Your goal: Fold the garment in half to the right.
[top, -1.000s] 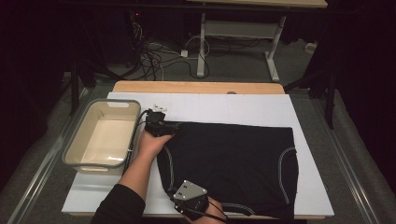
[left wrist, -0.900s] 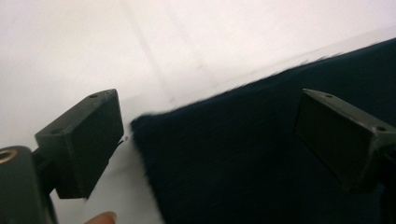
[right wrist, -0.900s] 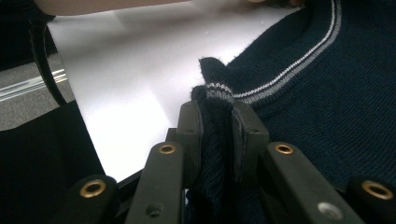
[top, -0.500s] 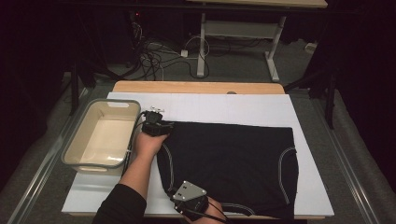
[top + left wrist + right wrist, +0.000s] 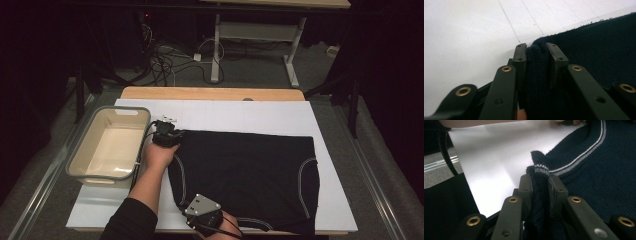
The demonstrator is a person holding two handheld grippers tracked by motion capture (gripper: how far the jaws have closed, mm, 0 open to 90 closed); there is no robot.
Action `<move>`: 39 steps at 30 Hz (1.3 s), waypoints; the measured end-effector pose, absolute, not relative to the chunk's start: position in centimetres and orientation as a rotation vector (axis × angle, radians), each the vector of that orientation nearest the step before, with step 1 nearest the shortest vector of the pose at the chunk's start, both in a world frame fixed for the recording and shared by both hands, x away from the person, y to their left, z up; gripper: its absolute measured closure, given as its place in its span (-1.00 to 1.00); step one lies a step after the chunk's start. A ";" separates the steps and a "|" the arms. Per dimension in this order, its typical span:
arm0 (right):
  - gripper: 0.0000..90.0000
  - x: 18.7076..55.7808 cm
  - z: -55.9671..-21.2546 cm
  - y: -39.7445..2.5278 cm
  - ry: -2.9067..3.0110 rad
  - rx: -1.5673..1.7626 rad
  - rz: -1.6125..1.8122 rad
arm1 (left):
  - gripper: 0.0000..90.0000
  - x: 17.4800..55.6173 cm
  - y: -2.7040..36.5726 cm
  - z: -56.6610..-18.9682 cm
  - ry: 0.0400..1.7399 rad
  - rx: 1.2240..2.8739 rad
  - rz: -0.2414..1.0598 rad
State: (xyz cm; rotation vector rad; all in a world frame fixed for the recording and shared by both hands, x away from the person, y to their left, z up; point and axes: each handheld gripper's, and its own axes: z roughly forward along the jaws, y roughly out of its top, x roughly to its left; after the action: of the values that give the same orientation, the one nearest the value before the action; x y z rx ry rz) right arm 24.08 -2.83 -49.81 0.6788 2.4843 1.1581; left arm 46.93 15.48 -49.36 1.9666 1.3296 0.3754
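A dark navy knitted garment [image 5: 250, 175] with pale stripe trim lies spread flat on the white table [image 5: 240, 115]. My left gripper [image 5: 165, 134] sits at the garment's far left corner, its jaws shut on a fold of the knit [image 5: 536, 65]. My right gripper [image 5: 202, 212] is at the near left corner by the table's front edge, shut on the striped edge of the garment [image 5: 540, 185]. In the right gripper view the white stripe [image 5: 579, 155] curves away across the cloth.
A shallow beige bin with a grey rim [image 5: 82, 172] stands at the table's left side, close to my left forearm [image 5: 150, 180]. Bare white table lies behind the garment. Cables [image 5: 170, 60] and a desk frame [image 5: 290, 65] are on the floor beyond.
My left gripper has shifted slightly toward the far side with the garment's corner. The right gripper has stayed in place.
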 end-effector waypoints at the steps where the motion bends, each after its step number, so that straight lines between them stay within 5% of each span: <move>1: 0.68 24.1 -49.8 -2.8 2.484 0.679 1.157 | 0.58 46.9 15.4 -49.4 1.328 1.964 0.377; 39: 0.71 22.5 -45.7 -8.0 2.260 0.682 1.339 | 0.64 45.8 11.6 -44.0 1.269 1.869 0.312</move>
State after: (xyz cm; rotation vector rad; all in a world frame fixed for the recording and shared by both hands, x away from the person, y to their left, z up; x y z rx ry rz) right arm 22.53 -8.00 -45.73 0.6817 2.2600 1.3393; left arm 45.78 11.57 -43.97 1.8689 1.2692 0.3124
